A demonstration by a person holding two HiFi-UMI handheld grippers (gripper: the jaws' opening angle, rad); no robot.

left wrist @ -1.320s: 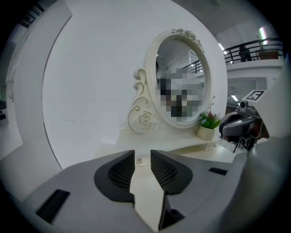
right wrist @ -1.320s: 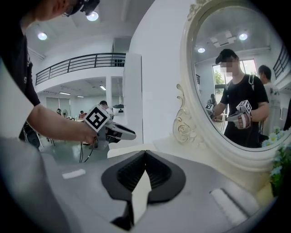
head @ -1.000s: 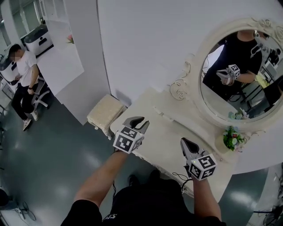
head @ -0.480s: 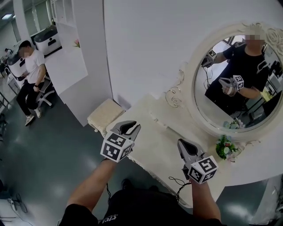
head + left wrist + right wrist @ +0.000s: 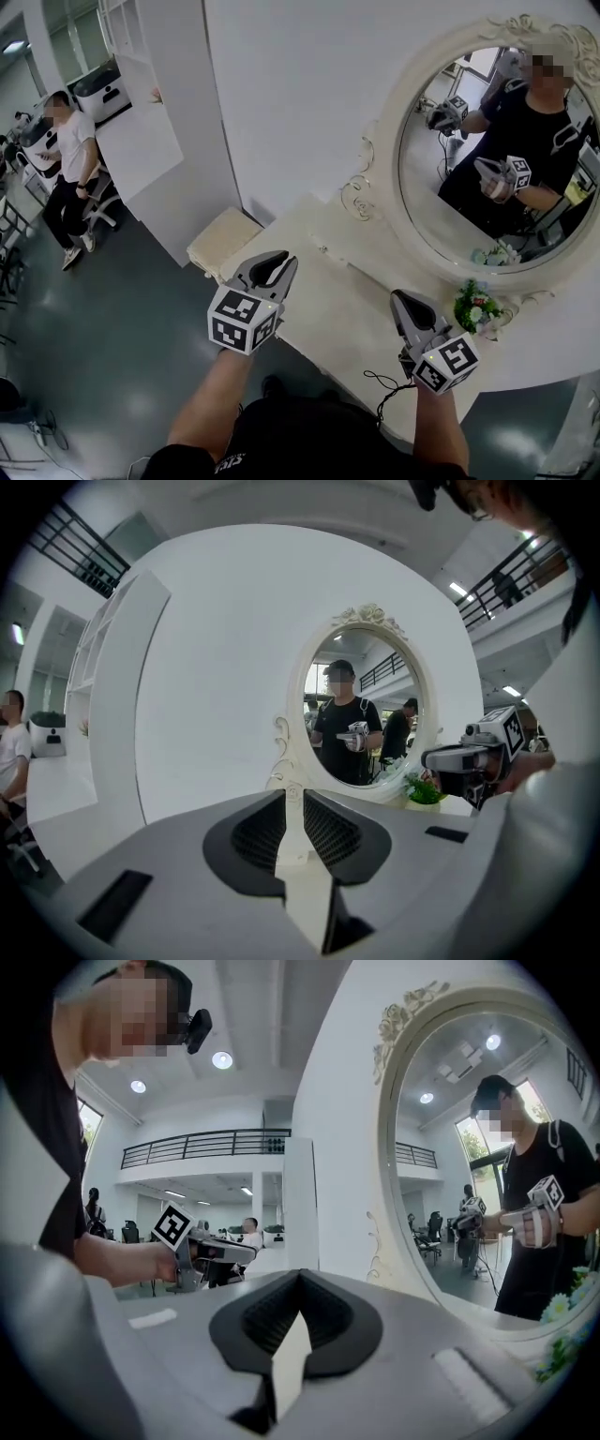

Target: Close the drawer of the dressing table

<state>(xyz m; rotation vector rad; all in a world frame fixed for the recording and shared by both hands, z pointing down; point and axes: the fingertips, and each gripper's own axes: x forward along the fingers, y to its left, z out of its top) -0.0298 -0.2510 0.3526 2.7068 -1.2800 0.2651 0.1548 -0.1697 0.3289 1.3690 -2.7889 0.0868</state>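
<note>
Below the white-framed oval mirror: a cream, flat-topped dressing table. Its drawer front is not clearly visible; it is probably on the edge farthest from the mirror, under the person's torso.
Left gripper: held in the air before the mirror. The jaws have just been closing, leaving a slim gap with nothing between them.
Right gripper: nearer the mirror, tips together, empty.
Handling: judged rigid, light and sliding. Push flat on the middle of the front; no grasp needed.

mirror behind dressing table | flowers on its right end | stool at its left
</note>
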